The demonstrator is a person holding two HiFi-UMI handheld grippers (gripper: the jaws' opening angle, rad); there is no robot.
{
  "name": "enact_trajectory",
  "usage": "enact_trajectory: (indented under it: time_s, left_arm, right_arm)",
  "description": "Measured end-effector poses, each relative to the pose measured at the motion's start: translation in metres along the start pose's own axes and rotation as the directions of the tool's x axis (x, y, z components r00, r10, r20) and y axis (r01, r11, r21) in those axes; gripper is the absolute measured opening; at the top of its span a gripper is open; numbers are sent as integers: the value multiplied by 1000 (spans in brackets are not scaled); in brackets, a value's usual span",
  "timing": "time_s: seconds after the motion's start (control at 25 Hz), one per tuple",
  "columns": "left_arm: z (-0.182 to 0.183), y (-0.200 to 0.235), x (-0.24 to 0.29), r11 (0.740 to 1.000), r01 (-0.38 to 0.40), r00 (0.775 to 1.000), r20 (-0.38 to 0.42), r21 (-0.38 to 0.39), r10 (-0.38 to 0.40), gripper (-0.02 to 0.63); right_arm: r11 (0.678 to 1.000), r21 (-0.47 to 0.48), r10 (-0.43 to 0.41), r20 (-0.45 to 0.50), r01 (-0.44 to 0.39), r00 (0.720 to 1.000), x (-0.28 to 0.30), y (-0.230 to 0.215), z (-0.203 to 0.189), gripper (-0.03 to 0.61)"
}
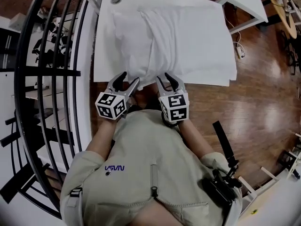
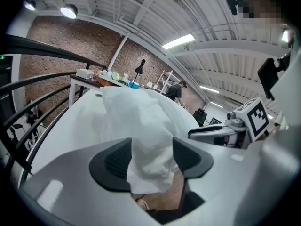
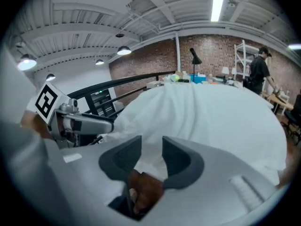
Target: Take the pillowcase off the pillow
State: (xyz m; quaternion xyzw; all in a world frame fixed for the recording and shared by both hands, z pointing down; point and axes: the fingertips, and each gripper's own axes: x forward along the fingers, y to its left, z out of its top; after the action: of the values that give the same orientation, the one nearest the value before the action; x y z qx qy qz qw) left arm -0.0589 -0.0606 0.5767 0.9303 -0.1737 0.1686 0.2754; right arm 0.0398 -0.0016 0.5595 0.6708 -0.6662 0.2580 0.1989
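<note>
A white pillow in its white pillowcase (image 1: 160, 36) lies on the white table (image 1: 211, 13), its near end bunched and hanging over the front edge. My left gripper (image 1: 130, 78) is at that near end, jaws wide open. In the left gripper view a loose fold of the pillowcase (image 2: 141, 126) hangs between the jaws of the left gripper (image 2: 150, 153) without being pinched. My right gripper (image 1: 164, 77) stands just right of it at the same edge, open. In the right gripper view, white pillowcase cloth (image 3: 155, 140) shows in the gap of the right gripper (image 3: 151, 150), and the pillow (image 3: 211, 112) bulges beyond.
A black curved railing (image 1: 47, 55) runs along the left of the table. A small round disc (image 1: 115, 0) sits on the table's far left corner. Wooden floor (image 1: 258, 107) lies to the right. A person (image 3: 260, 69) stands far back by shelves.
</note>
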Motion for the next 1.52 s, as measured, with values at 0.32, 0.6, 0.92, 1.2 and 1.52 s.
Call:
enact_trajectory:
  time_s: [0.32, 0.6, 0.92, 1.2, 1.52]
  left_arm:
    - [-18, 5, 10, 999, 25, 997, -67, -21, -27, 155]
    - [-2, -6, 12, 997, 57, 997, -54, 44, -54, 21]
    - [50, -3, -5, 999, 42, 993, 109, 6, -43, 14]
    - [95, 29, -21, 1000, -10, 979, 206, -1, 10, 14]
    - [14, 71, -11, 989, -73, 994, 77, -130, 84, 14]
  right_arm:
    - [984, 124, 148, -150, -130, 978, 27, 55, -50, 167]
    - [988, 127, 101, -121, -85, 988, 49, 55, -38, 140]
    - [1000, 10, 6, -67, -6, 998, 27, 35, -18, 8]
    - [970, 102, -217, -53, 221, 975, -5, -65, -8, 6]
    - [950, 154, -242, -191, 273, 951, 24, -91, -57, 6]
